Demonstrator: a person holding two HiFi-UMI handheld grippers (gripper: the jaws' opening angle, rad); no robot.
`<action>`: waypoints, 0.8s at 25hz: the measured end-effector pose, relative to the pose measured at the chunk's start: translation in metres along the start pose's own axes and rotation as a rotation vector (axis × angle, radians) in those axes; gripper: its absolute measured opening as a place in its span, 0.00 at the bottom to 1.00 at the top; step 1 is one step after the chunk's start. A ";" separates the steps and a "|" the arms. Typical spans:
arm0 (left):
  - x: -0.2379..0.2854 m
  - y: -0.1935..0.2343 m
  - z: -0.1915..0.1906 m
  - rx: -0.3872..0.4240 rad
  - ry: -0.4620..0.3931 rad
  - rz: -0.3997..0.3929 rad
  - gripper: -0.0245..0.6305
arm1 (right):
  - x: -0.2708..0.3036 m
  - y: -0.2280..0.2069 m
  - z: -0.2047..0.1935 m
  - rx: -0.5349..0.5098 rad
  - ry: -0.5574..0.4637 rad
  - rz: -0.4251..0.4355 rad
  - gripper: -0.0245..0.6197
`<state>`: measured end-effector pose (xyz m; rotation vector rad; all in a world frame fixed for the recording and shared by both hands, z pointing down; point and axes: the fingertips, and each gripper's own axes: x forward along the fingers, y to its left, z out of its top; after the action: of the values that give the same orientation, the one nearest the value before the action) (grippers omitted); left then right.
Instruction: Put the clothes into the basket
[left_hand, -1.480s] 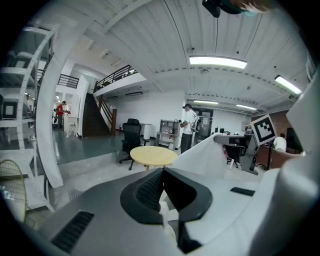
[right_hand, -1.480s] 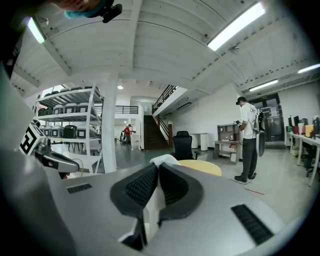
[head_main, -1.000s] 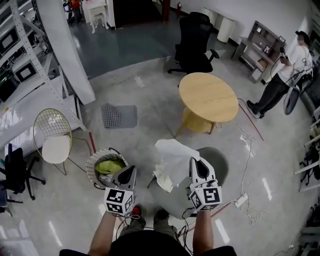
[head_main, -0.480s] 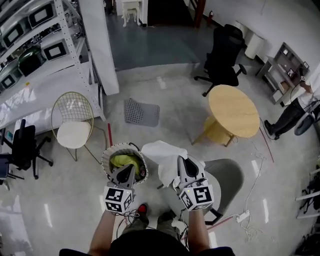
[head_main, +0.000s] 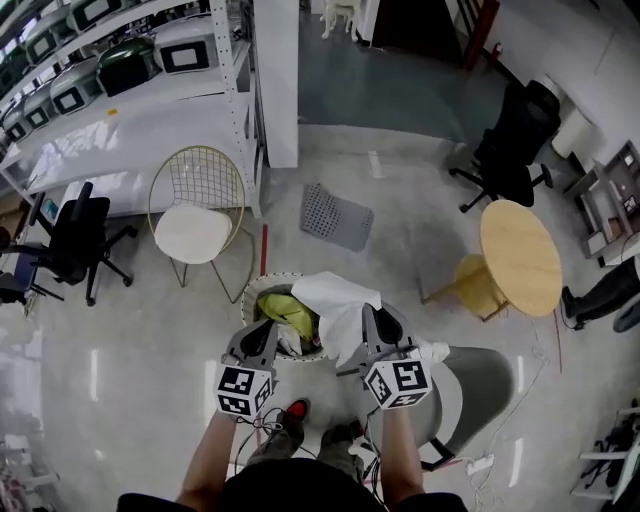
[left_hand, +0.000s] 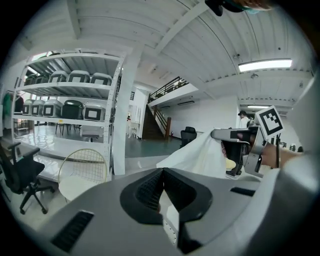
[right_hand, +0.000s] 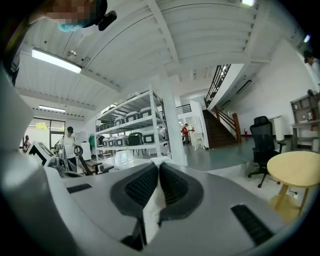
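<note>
A white garment (head_main: 335, 297) hangs from my right gripper (head_main: 375, 316), which is shut on it; a fold of the cloth pokes out between the pads (right_hand: 159, 165). The garment drapes over the right side of a round basket (head_main: 257, 291) on the floor, which holds yellow-green clothes (head_main: 285, 306). My left gripper (head_main: 267, 330) hovers over the basket's near rim, jaws closed tip to tip (left_hand: 162, 171) with nothing clearly held. In the left gripper view the garment (left_hand: 200, 155) hangs off to the right.
A wire chair with a white seat (head_main: 195, 226) stands left of the basket, a grey padded chair (head_main: 470, 392) right of my feet. Further off are a grey mat (head_main: 336, 215), a round wooden table (head_main: 520, 257), black office chairs (head_main: 515, 140) and shelving (head_main: 120, 60).
The view has swung left. Both grippers and the white garment have come across to the basket; the garment, earlier beside the grey chair, now hangs over the basket's right rim.
</note>
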<state>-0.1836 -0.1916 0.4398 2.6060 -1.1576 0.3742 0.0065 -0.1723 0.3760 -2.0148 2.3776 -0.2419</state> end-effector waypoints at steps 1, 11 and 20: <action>-0.002 0.010 -0.002 -0.004 0.002 0.012 0.05 | 0.011 0.008 -0.007 0.000 0.015 0.013 0.09; -0.005 0.080 -0.040 -0.036 0.057 0.097 0.05 | 0.086 0.056 -0.079 -0.008 0.156 0.118 0.09; 0.008 0.117 -0.096 -0.095 0.126 0.134 0.05 | 0.134 0.069 -0.164 -0.008 0.299 0.163 0.09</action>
<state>-0.2789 -0.2401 0.5478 2.3942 -1.2775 0.4912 -0.1022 -0.2751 0.5408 -1.8895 2.7018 -0.5666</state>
